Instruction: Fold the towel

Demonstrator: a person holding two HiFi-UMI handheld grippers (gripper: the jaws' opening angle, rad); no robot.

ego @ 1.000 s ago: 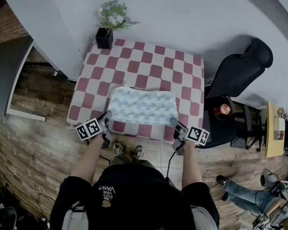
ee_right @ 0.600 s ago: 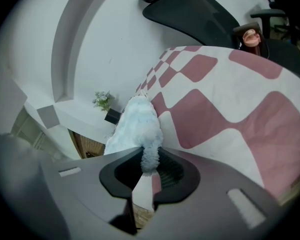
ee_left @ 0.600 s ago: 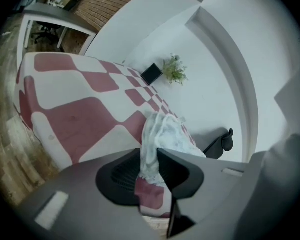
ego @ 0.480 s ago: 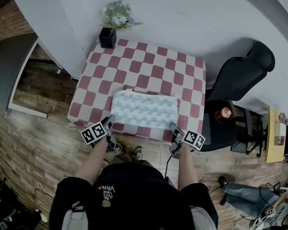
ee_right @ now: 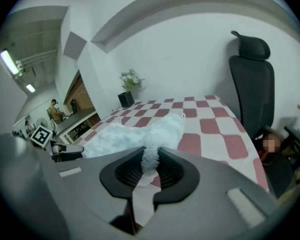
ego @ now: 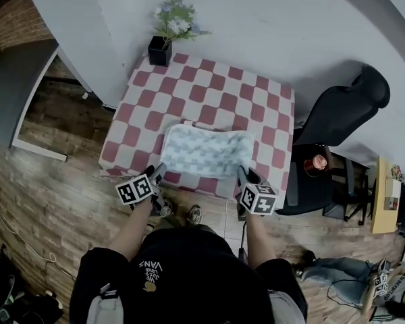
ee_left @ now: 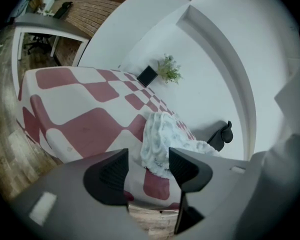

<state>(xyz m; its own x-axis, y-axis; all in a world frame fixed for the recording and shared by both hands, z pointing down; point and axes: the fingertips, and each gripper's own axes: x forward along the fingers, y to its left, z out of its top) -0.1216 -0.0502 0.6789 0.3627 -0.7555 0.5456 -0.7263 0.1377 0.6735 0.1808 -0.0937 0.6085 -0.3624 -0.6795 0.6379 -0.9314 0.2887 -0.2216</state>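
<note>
A pale blue-and-white towel (ego: 206,150) lies folded on the near half of the red-and-white checked table (ego: 209,90). My right gripper (ego: 244,175) is at the towel's near right corner and is shut on it. In the right gripper view a bunched fold of towel (ee_right: 151,156) is pinched between the pads. My left gripper (ego: 158,171) sits at the table's near edge by the towel's near left corner. Its jaws have just been opening and now stand open (ee_left: 147,157). The towel (ee_left: 162,136) lies just beyond them, untouched by either pad.
A potted plant (ego: 169,36) stands at the table's far left corner against the white wall. A black office chair (ego: 341,110) and a dark side table with a red cup (ego: 315,162) are to the right. Wood flooring surrounds the table.
The left gripper has let go of the towel's near left corner and opened. The right gripper has rolled and lifted slightly, still holding the near right corner.
</note>
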